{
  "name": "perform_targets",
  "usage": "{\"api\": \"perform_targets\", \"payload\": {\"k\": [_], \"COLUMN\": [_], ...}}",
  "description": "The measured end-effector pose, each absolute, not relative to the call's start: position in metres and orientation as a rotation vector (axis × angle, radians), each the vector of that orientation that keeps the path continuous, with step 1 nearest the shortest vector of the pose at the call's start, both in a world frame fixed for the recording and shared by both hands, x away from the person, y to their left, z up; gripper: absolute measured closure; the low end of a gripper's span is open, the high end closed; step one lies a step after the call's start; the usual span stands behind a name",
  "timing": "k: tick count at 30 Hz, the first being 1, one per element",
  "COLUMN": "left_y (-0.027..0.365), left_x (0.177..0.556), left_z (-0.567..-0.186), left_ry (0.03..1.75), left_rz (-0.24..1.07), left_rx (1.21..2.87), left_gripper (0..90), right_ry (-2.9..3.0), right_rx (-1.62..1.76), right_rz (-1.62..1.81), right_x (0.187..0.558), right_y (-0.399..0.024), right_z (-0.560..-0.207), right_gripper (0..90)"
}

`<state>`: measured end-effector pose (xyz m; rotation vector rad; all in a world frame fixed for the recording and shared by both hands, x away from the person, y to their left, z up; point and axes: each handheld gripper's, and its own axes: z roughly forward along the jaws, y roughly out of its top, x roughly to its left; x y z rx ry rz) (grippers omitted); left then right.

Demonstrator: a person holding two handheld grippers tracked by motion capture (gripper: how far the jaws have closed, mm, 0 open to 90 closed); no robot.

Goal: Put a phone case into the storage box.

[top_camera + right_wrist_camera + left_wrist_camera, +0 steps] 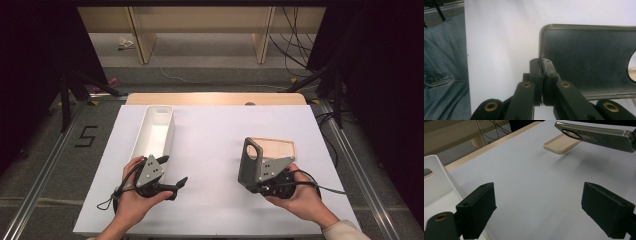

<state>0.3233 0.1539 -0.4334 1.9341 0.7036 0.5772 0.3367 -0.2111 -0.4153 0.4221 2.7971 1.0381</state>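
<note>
A dark grey phone case (248, 159) with a round camera hole hangs above the white table (210, 145). My right gripper (257, 184) is shut on its lower edge. In the right gripper view the jaws (541, 67) pinch the rim of the case (589, 57) near one corner. A flat beige phone-shaped piece (277, 148) lies on the table just behind the case. My left gripper (173, 170) stands open at the near left with nothing between its fingers. The left gripper view has the open jaws (544, 212) over bare table, the case (599, 135) at top right and the beige piece (561, 143) beyond.
A long white bin (156, 131) lies on the table's left, just ahead of my left hand; its wall (436, 177) is close beside the left jaw. Jeans (444, 62) lie past the table's near edge. Shelving and cables stand beyond the far edge.
</note>
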Motion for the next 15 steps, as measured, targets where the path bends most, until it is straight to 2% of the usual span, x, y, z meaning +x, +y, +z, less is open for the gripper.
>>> {"api": "perform_targets", "payload": {"k": [15], "left_y": [0.144], "left_x": [0.336], "left_z": [-0.416], "left_ry": [0.719], "left_rz": [0.540], "left_rx": [1.935], "left_gripper": [15.1], "right_ry": [2.756], "right_rx": [0.428], "right_rz": [1.106], "right_x": [0.347], "right_y": [-0.197], "right_z": [-0.417], "right_gripper": [89.3]}}
